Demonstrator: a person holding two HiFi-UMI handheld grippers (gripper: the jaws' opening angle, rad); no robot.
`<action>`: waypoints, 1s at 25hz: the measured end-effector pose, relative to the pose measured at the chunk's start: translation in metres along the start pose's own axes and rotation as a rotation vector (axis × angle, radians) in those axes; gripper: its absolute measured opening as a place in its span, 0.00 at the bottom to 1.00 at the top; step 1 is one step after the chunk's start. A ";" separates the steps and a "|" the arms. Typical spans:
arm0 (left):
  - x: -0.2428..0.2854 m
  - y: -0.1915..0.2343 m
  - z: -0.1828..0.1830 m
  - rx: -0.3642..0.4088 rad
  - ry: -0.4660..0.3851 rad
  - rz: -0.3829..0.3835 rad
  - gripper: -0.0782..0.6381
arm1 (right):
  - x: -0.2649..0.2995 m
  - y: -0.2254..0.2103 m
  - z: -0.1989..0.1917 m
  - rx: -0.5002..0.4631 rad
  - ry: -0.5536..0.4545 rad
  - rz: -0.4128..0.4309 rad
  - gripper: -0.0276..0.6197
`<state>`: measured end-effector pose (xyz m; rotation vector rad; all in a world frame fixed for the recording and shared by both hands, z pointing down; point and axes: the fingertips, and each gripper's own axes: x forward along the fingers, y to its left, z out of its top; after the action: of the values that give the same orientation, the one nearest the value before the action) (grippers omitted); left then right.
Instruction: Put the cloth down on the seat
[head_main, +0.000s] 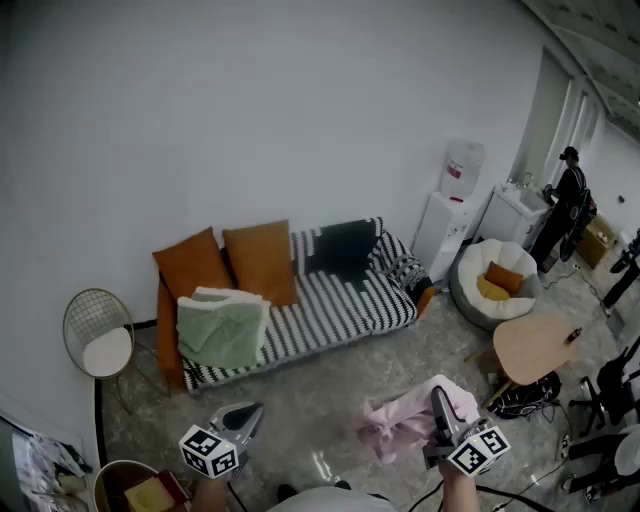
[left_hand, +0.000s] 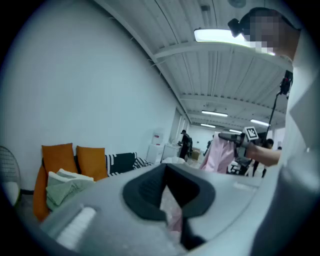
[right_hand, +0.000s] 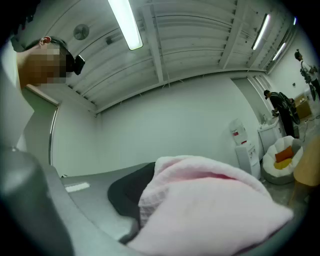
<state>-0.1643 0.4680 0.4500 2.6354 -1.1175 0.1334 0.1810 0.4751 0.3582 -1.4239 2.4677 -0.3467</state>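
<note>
Carrying step, well short of the drop: crumpled pink cloth (head_main: 400, 425) clamped in the closed right claw (head_main: 438, 402), up in the air and well apart from the striped sofa seat (head_main: 330, 315), left claw (head_main: 250, 413) closed on nothing. Calls next for a long reach over the bare stripes between the folded green blanket (head_main: 220, 330) and the dark throw (head_main: 345, 248), then parting the right jaws. Soft, limp, fluffy weave, likely to slump in a heap rather than lie flat.
</note>
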 end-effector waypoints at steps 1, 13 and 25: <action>0.000 -0.001 0.000 -0.001 -0.001 -0.001 0.11 | -0.001 0.000 0.001 0.000 0.001 0.000 0.08; -0.004 0.007 -0.003 -0.010 0.005 -0.009 0.11 | 0.000 0.011 -0.004 0.012 -0.001 -0.009 0.08; -0.011 0.020 -0.012 -0.014 0.022 -0.024 0.11 | 0.002 0.023 -0.013 0.026 -0.002 -0.033 0.08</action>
<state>-0.1861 0.4658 0.4641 2.6278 -1.0749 0.1485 0.1571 0.4858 0.3622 -1.4559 2.4313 -0.3824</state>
